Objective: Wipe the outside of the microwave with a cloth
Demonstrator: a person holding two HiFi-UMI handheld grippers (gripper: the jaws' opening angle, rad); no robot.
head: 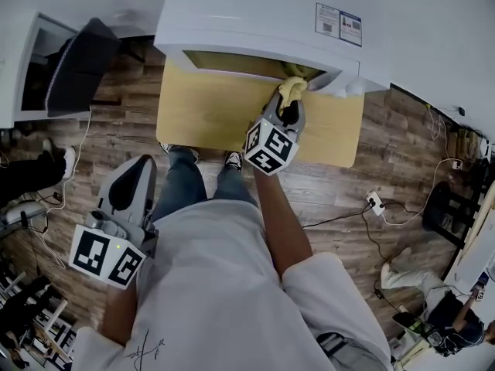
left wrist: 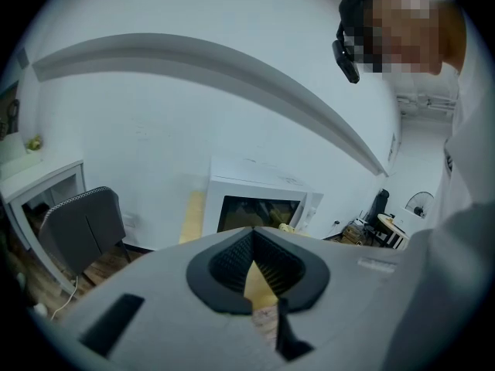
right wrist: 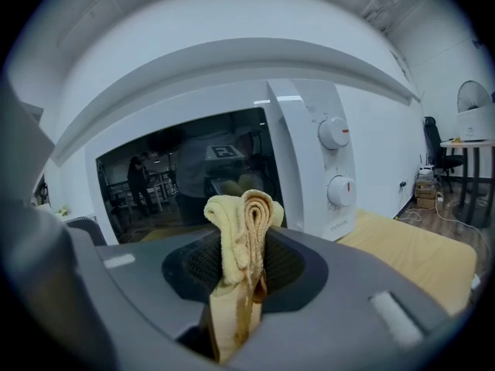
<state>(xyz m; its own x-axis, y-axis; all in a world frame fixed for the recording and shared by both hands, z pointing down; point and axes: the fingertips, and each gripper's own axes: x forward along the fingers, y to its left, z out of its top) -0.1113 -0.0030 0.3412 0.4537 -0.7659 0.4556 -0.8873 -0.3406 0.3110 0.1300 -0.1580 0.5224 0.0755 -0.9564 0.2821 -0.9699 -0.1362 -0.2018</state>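
The white microwave (head: 309, 22) stands at the back of a light wooden table (head: 209, 114). My right gripper (head: 288, 107) is shut on a folded yellow cloth (head: 292, 90), which it holds up by the lower front edge of the microwave, near the door's right side. In the right gripper view the cloth (right wrist: 241, 215) sticks up between the jaws of the right gripper (right wrist: 246, 246), just in front of the dark door glass (right wrist: 178, 176); two knobs (right wrist: 334, 132) are to the right. My left gripper (head: 128, 199) hangs low beside my left leg, shut and holding nothing, pointing at the distant microwave (left wrist: 259, 199).
A black chair (head: 81, 64) stands left of the table beside a white cabinet (head: 23, 68). Cables and a power strip (head: 375, 202) lie on the wooden floor at the right. The table's front edge is close to my feet.
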